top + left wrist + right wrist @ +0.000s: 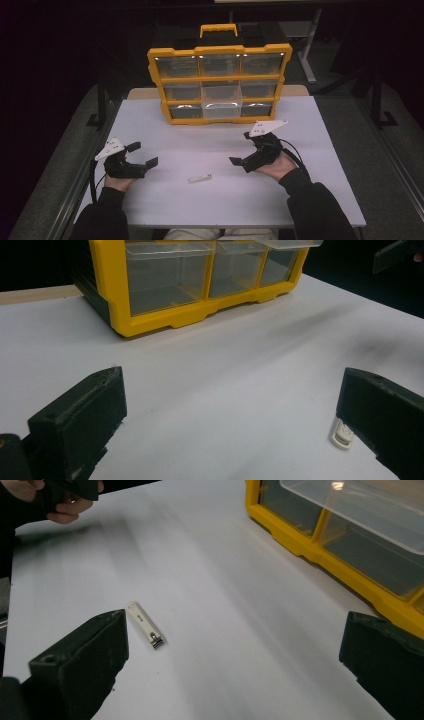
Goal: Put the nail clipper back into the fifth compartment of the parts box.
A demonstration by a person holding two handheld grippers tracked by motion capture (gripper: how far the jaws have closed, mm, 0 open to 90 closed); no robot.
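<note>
A small white nail clipper (200, 178) lies flat on the white table (320, 165), between the two hands and near the front. In the right gripper view the clipper (145, 625) rests just beyond my left jaw. My left gripper (141, 155) stands open at the table's left, jaws wide, nothing between them; its own view catches the clipper's end (343, 433) beside the right jaw. My right gripper (245, 148) is open too, to the right of the clipper, empty. A yellow drawer organiser (220, 82) stands at the back, its middle bottom clear drawer (221, 109) pulled out.
The organiser's black and yellow handle (218, 30) rises at the top. Dark floor and a desk leg (308, 55) lie beyond the table. Bare white tabletop stretches between the organiser and both hands.
</note>
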